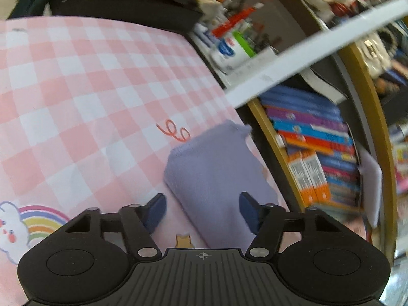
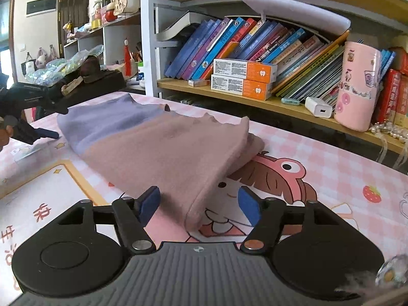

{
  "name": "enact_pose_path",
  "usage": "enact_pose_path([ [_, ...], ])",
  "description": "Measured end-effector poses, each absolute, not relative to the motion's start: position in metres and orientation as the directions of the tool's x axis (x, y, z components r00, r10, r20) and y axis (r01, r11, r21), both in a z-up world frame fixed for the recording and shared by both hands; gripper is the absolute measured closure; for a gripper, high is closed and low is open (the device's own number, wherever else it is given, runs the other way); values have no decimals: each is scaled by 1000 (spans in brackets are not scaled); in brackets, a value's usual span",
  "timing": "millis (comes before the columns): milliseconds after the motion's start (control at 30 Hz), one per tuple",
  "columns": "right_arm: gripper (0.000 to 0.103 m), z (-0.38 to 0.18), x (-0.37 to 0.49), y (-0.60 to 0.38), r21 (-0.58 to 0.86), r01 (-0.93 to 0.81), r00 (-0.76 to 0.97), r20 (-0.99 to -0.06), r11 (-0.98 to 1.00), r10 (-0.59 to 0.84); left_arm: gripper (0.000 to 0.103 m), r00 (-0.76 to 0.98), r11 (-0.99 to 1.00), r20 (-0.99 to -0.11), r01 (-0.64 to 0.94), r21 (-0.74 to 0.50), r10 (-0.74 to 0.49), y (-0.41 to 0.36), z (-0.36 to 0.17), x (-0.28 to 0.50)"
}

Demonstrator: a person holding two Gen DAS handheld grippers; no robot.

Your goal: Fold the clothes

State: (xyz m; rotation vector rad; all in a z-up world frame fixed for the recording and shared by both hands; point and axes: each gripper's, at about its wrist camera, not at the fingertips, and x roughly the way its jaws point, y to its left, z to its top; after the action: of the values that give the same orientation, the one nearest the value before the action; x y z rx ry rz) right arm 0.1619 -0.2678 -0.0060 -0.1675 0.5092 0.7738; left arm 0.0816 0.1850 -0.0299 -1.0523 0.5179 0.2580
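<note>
Underneath, a pink checked cartoon tablecloth (image 2: 318,153); bookshelf (image 2: 255,97) behind; both grippers' jaws gape, empty, over the folded garment (image 2: 165,153).

A pink-and-white checked table mat (image 2: 331,158) printed with a cartoon face, a strawberry and a rainbow covers the table. Beyond its far edge runs a wooden shelf (image 2: 280,102) packed with leaning books (image 2: 255,40). Two orange-and-white boxes (image 2: 243,79) are stacked before them, a white charger (image 2: 318,107) lies to the right, and a pink cylindrical holder (image 2: 357,84) stands farther right.
</note>
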Motion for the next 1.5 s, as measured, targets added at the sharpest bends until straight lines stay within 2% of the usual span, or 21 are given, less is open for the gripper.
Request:
enact_pose_path([
  [167, 49, -5, 173, -263, 81, -716, 574, -499, 694, 650, 53, 865, 422, -502, -449, -787, -15, 185, -35, 85],
  [233, 52, -6, 175, -266, 124, -717, 555, -494, 686, 669, 66, 868, 405, -497, -452, -795, -7, 185, -39, 84],
  [333, 52, -3, 179, -275, 215, -709, 531, -465, 672, 709, 77, 877, 404, -480, -439, -803, -2, 186, -44, 81],
  [433, 53, 2, 185, -283, 272, -671, 549, -443, 689, 709, 84, 885, 422, -465, -424, -802, 6, 186, -47, 79],
  [500, 57, -1, 186, -279, 220, -649, 580, -477, 729, 660, 88, 899, 504, -437, -387, -772, 22, 175, -31, 80],
  [533, 66, -3, 187, -277, 194, -641, 586, -501, 743, 637, 88, 911, 561, -411, -352, -749, 24, 167, -20, 80],
  [567, 70, -7, 187, -275, 183, -638, 584, -518, 748, 625, 88, 923, 616, -384, -317, -721, 24, 159, -9, 81],
  [600, 71, -10, 188, -273, 175, -638, 580, -531, 750, 617, 88, 926, 654, -376, -296, -697, 18, 154, -1, 82],
  [633, 73, -12, 188, -272, 172, -641, 577, -534, 748, 618, 83, 927, 684, -375, -279, -674, 10, 149, 5, 85],
  [700, 73, -12, 186, -270, 147, -649, 581, -536, 746, 612, 77, 915, 682, -403, -301, -666, 11, 151, 2, 88],
  [867, 73, -14, 184, -269, 120, -655, 589, -537, 746, 604, 75, 888, 610, -461, -366, -703, 2, 165, -22, 94],
  [900, 73, -14, 184, -269, 120, -656, 589, -537, 745, 604, 72, 885, 608, -466, -370, -703, 0, 166, -26, 96],
  [1100, 73, -15, 185, -270, 127, -656, 586, -536, 744, 608, 58, 891, 553, -454, -380, -741, 5, 166, -41, 107],
  [1167, 73, -15, 184, -270, 129, -656, 584, -536, 743, 609, 57, 894, 554, -448, -381, -740, 17, 164, -41, 111],
  [1267, 73, -15, 184, -269, 133, -657, 582, -536, 742, 611, 66, 894, 560, -448, -387, -732, 32, 161, -43, 116],
  [1300, 73, -15, 184, -269, 133, -657, 581, -537, 742, 612, 80, 890, 560, -454, -393, -730, 34, 161, -45, 117],
  [1333, 73, -15, 184, -269, 133, -658, 581, -537, 741, 612, 87, 891, 555, -453, -389, -735, 24, 161, -48, 118],
  [1400, 76, -15, 184, -269, 144, -660, 574, -537, 738, 618, 90, 897, 546, -441, -372, -751, 4, 164, -52, 118],
  [1433, 82, -16, 184, -270, 162, -660, 565, -536, 734, 627, 91, 899, 545, -437, -362, -756, -9, 166, -51, 115],
  [1500, 86, -15, 184, -269, 183, -658, 556, -537, 731, 634, 93, 903, 544, -428, -340, -767, -38, 170, -48, 108],
])
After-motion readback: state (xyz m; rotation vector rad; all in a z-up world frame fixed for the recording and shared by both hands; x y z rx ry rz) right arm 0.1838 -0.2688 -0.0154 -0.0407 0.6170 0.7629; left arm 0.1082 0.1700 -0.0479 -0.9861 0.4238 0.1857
